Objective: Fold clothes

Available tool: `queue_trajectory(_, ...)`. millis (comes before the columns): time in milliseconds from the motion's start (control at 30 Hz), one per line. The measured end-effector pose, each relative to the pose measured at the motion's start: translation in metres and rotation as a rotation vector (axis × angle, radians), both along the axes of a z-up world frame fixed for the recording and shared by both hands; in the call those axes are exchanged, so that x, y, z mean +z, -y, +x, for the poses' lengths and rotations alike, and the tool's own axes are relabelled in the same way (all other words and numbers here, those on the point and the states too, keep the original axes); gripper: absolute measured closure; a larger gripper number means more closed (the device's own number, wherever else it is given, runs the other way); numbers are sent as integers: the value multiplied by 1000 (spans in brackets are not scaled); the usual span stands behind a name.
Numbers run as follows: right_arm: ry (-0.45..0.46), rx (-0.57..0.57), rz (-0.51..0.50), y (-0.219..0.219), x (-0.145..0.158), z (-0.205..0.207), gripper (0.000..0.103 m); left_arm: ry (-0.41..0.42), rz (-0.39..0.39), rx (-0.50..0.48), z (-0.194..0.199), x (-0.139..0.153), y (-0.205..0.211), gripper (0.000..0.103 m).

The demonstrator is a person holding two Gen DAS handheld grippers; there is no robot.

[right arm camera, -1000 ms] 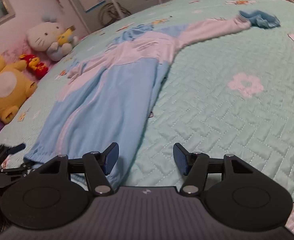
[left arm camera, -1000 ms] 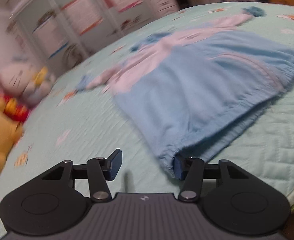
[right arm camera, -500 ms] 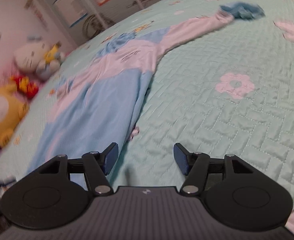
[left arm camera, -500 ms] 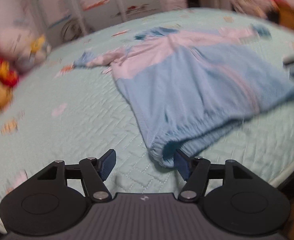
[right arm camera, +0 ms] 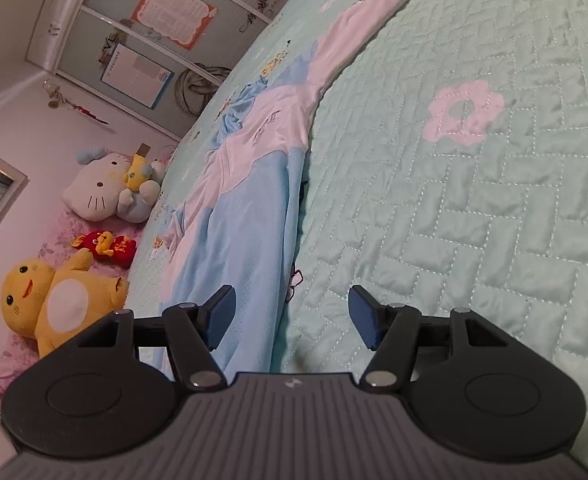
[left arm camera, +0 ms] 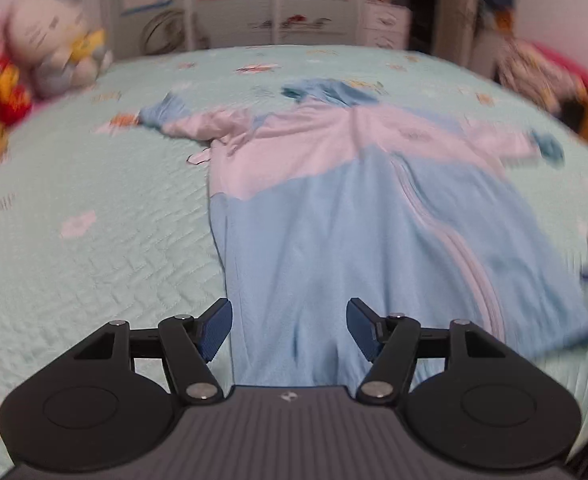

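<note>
On bed point(left arm camera: 93, 272): jacket point(left arm camera: 334, 220) flat; both hand-held grippers agape, empty; yellow plush point(right arm camera: 53, 304) right-view only.

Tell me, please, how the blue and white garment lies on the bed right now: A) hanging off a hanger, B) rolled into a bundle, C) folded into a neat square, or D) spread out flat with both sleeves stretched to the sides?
D: the garment lies flat on the quilted bedspread, with one white sleeve reaching left and the other sleeve right.

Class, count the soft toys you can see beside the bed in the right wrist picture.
4: a white cat plush, a small yellow-and-blue toy leaning on it, a red toy below, and a yellow plush nearest. Others may be hidden.
</note>
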State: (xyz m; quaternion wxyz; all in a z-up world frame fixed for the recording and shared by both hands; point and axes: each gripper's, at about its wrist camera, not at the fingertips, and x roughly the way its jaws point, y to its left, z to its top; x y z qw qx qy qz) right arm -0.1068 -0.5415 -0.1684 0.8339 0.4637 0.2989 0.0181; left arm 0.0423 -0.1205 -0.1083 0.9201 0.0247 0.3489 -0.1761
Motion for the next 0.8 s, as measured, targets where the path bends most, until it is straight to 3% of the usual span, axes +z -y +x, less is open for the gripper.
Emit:
queue_trajectory(133, 20, 6, -22, 1, -3, 1, 40, -64, -144, 120, 56, -8, -24, 36)
queue_trajectory(233, 50, -11, -26, 2, -8, 4, 40, -107, -161, 201, 98, -17, -30, 36)
queue_trajectory(367, 110, -15, -60, 1, -14, 8, 40, -64, -89, 207, 135, -22, -18, 36)
queue_trajectory(533, 184, 25, -244, -18, -16, 6, 40, -38, -41, 193, 173, -24, -2, 36)
queue_trajectory(800, 215, 17, -280, -20, -20, 9, 40, 138, 147, 56, 200, -25, 35, 36)
